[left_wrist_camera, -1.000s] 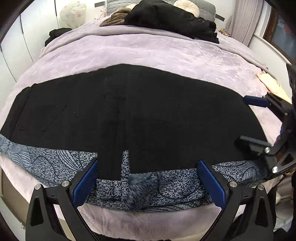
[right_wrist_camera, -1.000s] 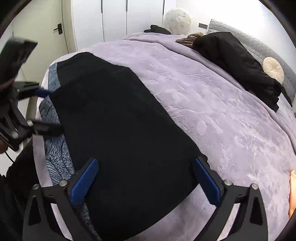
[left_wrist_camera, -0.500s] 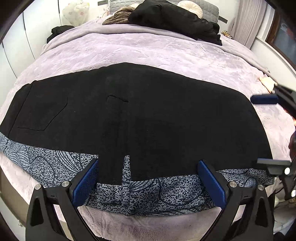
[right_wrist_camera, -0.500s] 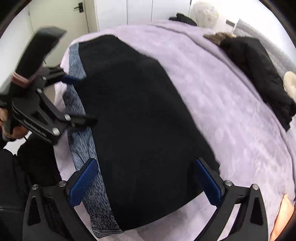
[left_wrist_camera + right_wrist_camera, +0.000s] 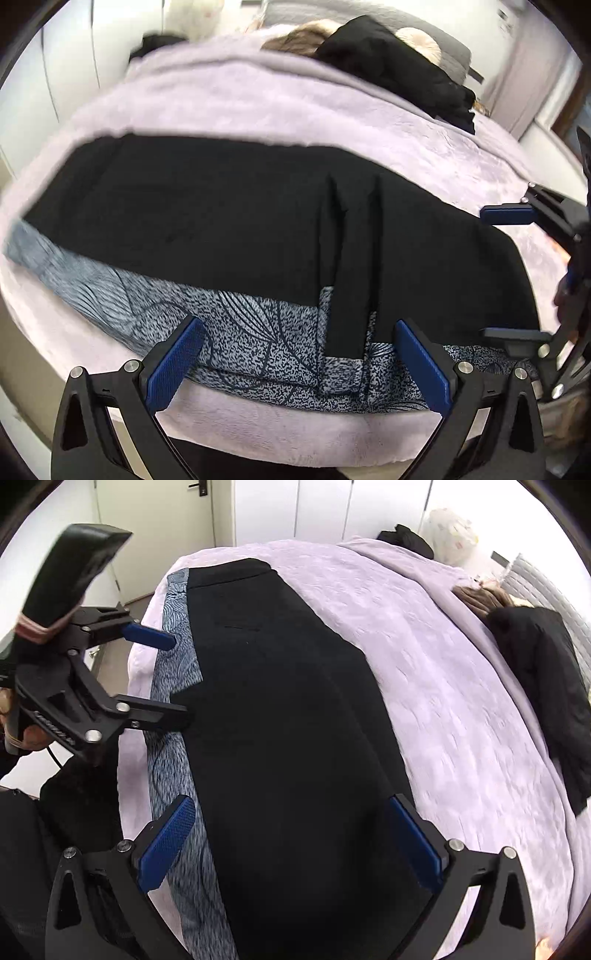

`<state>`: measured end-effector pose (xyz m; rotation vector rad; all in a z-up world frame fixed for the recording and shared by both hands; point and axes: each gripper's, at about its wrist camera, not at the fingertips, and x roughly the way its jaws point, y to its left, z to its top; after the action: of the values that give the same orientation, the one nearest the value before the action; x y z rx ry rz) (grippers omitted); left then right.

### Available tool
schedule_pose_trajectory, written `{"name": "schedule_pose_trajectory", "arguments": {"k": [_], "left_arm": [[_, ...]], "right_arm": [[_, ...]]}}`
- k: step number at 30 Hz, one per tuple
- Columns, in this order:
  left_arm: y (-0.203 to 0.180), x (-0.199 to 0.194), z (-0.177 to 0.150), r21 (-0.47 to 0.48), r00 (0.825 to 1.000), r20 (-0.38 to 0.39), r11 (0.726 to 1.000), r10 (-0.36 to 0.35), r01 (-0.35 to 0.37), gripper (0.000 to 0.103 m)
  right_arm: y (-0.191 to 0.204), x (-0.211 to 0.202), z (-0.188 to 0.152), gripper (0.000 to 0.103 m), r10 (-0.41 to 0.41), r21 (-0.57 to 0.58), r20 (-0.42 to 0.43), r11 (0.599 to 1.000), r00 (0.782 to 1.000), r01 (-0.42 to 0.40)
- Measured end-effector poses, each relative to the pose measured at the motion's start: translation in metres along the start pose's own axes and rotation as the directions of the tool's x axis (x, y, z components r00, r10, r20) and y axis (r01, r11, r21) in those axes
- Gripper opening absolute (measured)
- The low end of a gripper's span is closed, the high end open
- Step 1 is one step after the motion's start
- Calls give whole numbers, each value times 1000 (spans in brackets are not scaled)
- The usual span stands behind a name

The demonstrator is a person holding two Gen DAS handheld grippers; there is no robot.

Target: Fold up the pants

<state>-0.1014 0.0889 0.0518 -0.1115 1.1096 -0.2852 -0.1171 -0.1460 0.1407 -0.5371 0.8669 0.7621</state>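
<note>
Bed point(image 5: 424, 147) with a lilac blanket carries the black pants point(image 5: 221, 214) laid flat across its near part, over a blue-grey patterned cloth point(image 5: 251, 343) that shows along the near edge; a narrow black strip of the pants hangs down across that cloth, and a black jacket point(image 5: 391, 66) lies heaped by the pillows at the far end. Left claw point(image 5: 291, 363) is spread wide, gripping nothing, over the patterned cloth at the bed edge. Right claw point(image 5: 291, 843) is also spread wide and empty above the pants, near one end.
</note>
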Motion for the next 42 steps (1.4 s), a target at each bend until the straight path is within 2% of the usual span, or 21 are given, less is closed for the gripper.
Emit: {"name": "schedule_pose_trajectory", "arguments": {"k": [2, 4, 6, 8, 10, 12, 14, 18, 23, 26, 29, 31, 33, 34, 35, 36, 39, 41, 42], "left_arm": [[3, 6, -3, 1, 1000, 1, 1000, -3, 3, 103], [-2, 7, -2, 31, 1000, 8, 999, 21, -21, 103], [-3, 3, -2, 37, 1000, 22, 999, 21, -22, 103], [4, -9, -3, 25, 999, 53, 1000, 0, -2, 103], [15, -12, -3, 7, 997, 77, 1000, 29, -30, 103], [34, 5, 0, -30, 997, 31, 997, 69, -68, 103], [47, 17, 1, -57, 999, -1, 997, 42, -42, 103], [51, 3, -4, -44, 998, 43, 998, 37, -35, 103], [83, 2, -15, -106, 1000, 29, 994, 6, -3, 103], [95, 0, -19, -133, 998, 40, 989, -55, 60, 103], [101, -8, -23, -122, 995, 55, 989, -78, 84, 103], [113, -17, -22, -111, 995, 74, 991, -70, 78, 103], [126, -29, -17, -113, 994, 103, 993, -29, 41, 103], [134, -37, -16, -117, 993, 116, 993, -11, 25, 103], [148, -47, -14, -123, 991, 135, 992, -1, 18, 103], [160, -53, -13, -127, 989, 147, 992, 2, 17, 103], [203, -78, 2, -126, 982, 189, 992, 10, 14, 103], [228, -93, 18, -101, 975, 220, 994, -19, 42, 103], [240, -98, 27, -92, 972, 230, 994, -40, 63, 103]], "right_arm": [[3, 15, 5, 103, 12, -33, -10, 999, 1000, -13], [-5, 37, 7, 103, -41, -66, -51, 997, 998, 38], [-31, 45, 9, 103, 57, 63, -77, 997, 995, -53], [-51, 36, 15, 103, 74, 159, -53, 985, 996, -65], [-56, 21, 27, 103, 90, 140, 10, 986, 996, -90], [-57, 18, 43, 103, 95, 111, 35, 989, 995, -99], [-56, 30, 64, 103, 93, 86, 24, 992, 995, -95], [-51, 81, 108, 103, 141, 35, -57, 990, 988, -140], [-36, 153, 175, 103, 218, -45, -165, 973, 962, -228], [-23, 182, 215, 103, 345, -42, -188, 933, 920, -358], [-1, 199, 250, 103, 398, -90, -180, 904, 899, -419], [11, 212, 271, 103, 435, -99, -192, 883, 880, -458], [21, 220, 281, 102, 436, -124, -222, 875, 872, -468], [21, 219, 283, 100, 449, -117, -220, 869, 866, -480], [20, 212, 284, 88, 466, -123, -212, 859, 859, -497], [17, 205, 285, 66, 476, -137, -195, 852, 857, -505], [13, 167, 281, 34, 467, -207, -109, 853, 877, -480], [16, 143, 279, 21, 464, -244, -68, 851, 883, -465], [20, 132, 277, 21, 458, -272, -55, 848, 887, -454]]}}
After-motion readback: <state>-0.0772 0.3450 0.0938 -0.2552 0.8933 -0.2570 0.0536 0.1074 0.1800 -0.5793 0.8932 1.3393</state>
